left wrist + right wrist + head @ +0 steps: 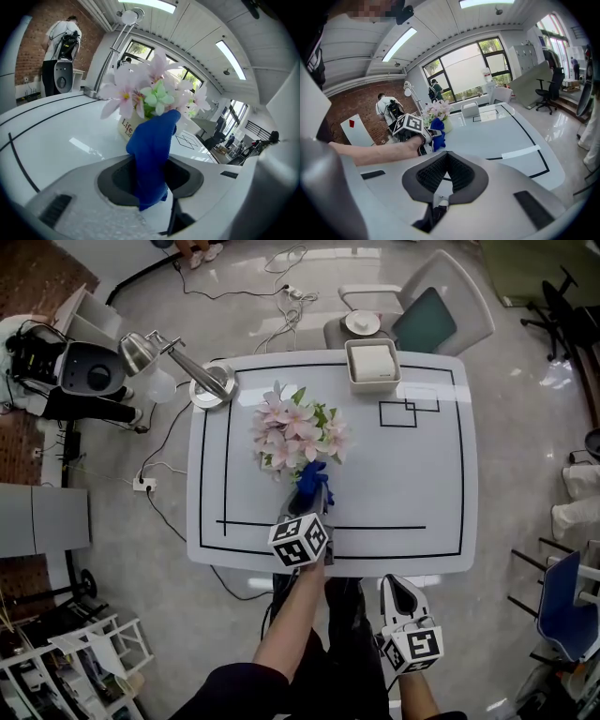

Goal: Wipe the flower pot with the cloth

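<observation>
The flower pot (127, 130) is cream with dark print and holds pink flowers (295, 435); from the head view the blooms hide it. It stands left of the middle of the white table (412, 493). My left gripper (317, 491) is shut on a blue cloth (310, 476) just in front of the pot. In the left gripper view the cloth (152, 150) rises out of the jaws and its top lies against the pot's near side, under the flowers (150, 89). My right gripper (401, 594) hangs off the table's near edge, shut and holding nothing, pointing toward the table (501, 131).
A desk lamp (173, 357) stands at the table's far left corner. A white square box (372, 364) sits at the far edge, with a chair (441, 320) behind it. Cables lie on the floor to the left. Black lines mark the tabletop.
</observation>
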